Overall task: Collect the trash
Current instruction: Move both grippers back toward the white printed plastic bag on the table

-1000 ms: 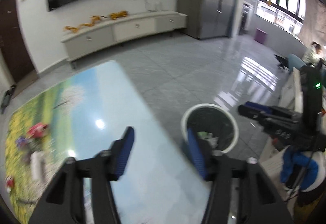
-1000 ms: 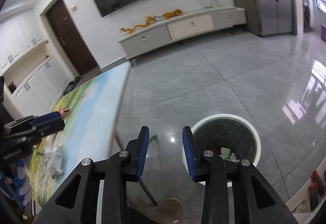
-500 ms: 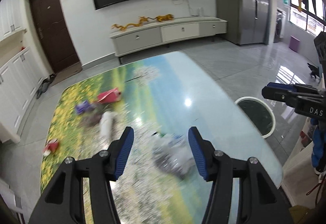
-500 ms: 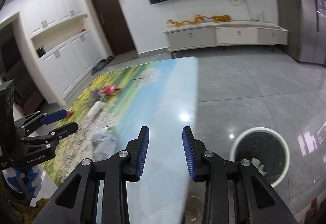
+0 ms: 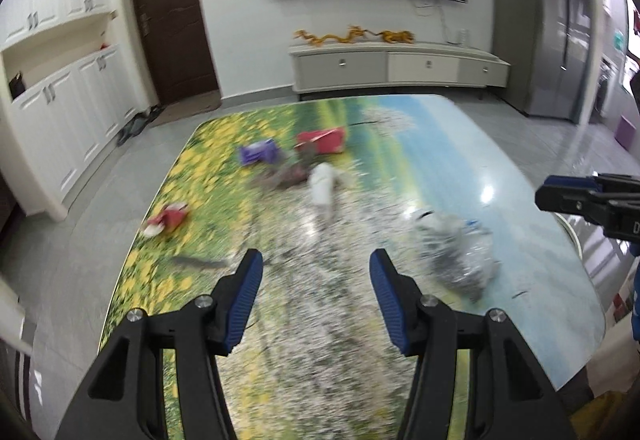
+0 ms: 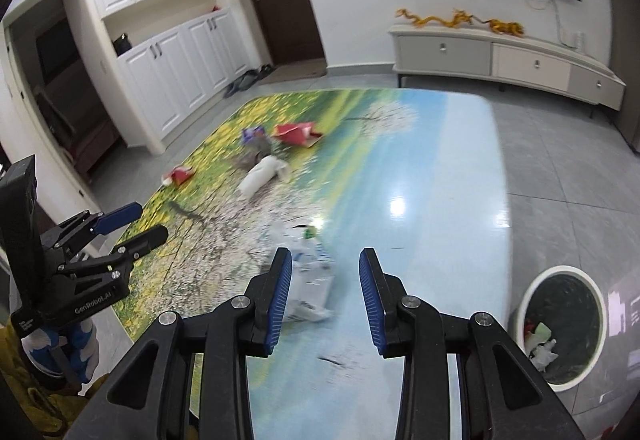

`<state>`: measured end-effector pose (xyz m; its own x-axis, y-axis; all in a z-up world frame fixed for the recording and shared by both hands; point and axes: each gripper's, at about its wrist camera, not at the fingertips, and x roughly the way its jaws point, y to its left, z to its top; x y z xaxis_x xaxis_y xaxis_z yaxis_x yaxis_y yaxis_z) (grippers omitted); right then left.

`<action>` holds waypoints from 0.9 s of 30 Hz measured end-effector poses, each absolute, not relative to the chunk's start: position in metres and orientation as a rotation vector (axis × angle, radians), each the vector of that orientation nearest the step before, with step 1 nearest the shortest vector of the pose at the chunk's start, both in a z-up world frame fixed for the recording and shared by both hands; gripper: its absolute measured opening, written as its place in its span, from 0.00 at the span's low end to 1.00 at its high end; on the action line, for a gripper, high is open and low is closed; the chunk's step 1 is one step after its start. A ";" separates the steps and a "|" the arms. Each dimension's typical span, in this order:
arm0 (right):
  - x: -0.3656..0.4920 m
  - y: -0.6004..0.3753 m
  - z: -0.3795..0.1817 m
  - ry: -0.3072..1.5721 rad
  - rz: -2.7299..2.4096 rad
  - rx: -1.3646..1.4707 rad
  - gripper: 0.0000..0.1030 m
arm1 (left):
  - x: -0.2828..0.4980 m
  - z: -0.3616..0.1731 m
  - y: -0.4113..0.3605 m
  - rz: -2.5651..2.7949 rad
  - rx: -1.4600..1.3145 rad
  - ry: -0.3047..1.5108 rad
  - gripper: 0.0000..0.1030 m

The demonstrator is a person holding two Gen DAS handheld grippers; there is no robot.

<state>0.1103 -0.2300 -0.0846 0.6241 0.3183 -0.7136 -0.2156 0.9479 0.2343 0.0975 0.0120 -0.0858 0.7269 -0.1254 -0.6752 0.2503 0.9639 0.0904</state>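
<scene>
While both grippers are hanging empty over the table [image 6: 460, 167], the right gripper [image 6: 324, 290], its jaws just widening, is lining up on the crumpled plastic bag [image 6: 308, 280] nearest the bin [image 6: 560, 384]. The left gripper [image 5: 316, 300] is standing released, facing 4 farther scraps.

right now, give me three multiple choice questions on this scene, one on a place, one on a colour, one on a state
1. Where does the trash bin stand?
A. on the table
B. on the floor beside the table
C. on the TV cabinet

2. What colour is the carton at the table's far end?
A. red
B. black
C. orange

3. What is between the right gripper's jaws?
A. the white tissue
B. the carton
C. nothing, they are open

Answers:
1 B, its white rim sits on the grey tiles off the table's edge.
2 A, it is bright red.
3 C, the crumpled plastic bag lies on the table beyond them, ungripped.
</scene>
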 end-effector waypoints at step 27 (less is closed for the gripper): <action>0.125 -0.175 -0.094 0.912 0.342 0.045 0.46 | 0.100 -0.115 0.068 -0.157 0.077 0.782 0.52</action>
